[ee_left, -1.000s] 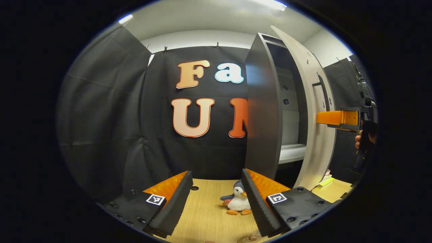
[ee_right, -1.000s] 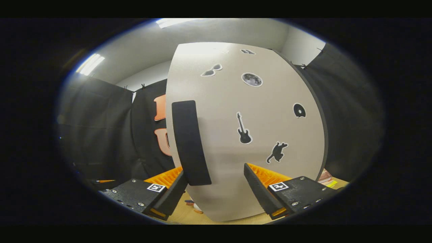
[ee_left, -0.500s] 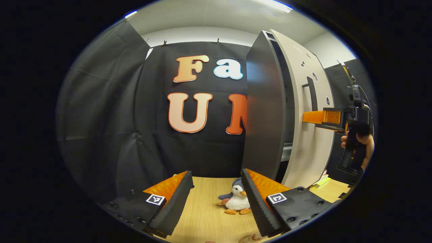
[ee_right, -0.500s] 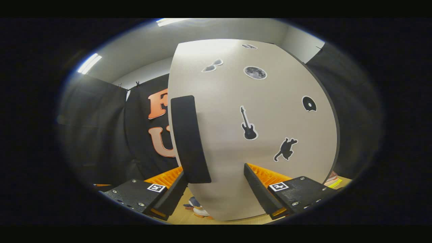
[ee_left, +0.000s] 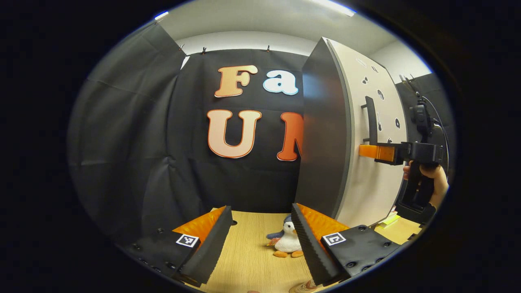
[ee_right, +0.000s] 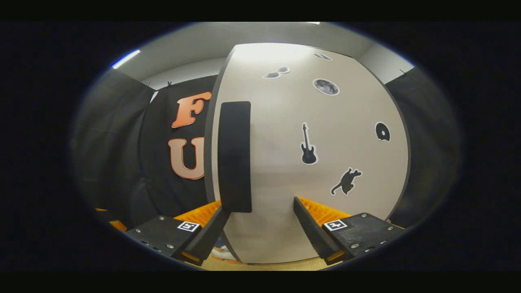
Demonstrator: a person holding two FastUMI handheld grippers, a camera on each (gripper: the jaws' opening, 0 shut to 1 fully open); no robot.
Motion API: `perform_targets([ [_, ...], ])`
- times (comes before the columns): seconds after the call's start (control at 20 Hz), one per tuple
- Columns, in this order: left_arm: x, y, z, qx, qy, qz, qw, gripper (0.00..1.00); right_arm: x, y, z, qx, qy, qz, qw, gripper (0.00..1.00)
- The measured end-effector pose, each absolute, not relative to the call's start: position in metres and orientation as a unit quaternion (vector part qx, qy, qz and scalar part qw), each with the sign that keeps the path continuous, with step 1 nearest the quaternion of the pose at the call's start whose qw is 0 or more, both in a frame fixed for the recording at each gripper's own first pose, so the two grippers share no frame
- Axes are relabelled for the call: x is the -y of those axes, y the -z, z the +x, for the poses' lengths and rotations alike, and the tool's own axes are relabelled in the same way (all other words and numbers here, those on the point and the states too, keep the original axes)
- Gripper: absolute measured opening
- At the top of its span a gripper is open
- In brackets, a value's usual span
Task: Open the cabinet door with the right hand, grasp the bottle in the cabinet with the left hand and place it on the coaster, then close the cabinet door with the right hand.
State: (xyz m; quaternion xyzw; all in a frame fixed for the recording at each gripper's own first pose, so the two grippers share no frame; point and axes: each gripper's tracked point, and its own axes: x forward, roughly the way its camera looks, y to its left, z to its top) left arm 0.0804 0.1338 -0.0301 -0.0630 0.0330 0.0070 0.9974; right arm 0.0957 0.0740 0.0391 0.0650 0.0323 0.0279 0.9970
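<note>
Cabinet door (ee_right: 309, 162) is stood upright, long axis vertical, directly ahead of the right gripper (ee_right: 258, 228), whose jaws are spread wide.

We see the beige sticker-covered cabinet door (ee_right: 309, 162) blocking the way ahead, its black bar handle (ee_right: 235, 156) protruding; bare wooden tabletop (ee_left: 248, 252) lies beside a small plush penguin (ee_left: 287, 242).

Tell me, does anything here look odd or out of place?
Only a toy penguin standing on the table by the cabinet, an odd neighbour for furniture. The door looks shut and undamaged, and nothing is spilled.
</note>
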Motion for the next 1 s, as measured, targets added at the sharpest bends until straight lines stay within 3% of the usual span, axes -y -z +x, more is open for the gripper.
perform_targets([
  [0.5, -0.116, 0.019, 0.068, -0.034, -0.020, -0.062, 0.997, 0.94, -0.077, -0.037, 0.093, -0.033, -0.056, 0.055, 0.996, 0.95],
  [1.0, -0.082, -0.002, 0.060, -0.023, -0.052, -0.043, 0.997, 0.94, -0.019, -0.041, -0.017, -0.048, -0.062, 0.108, 0.991, 0.95],
])
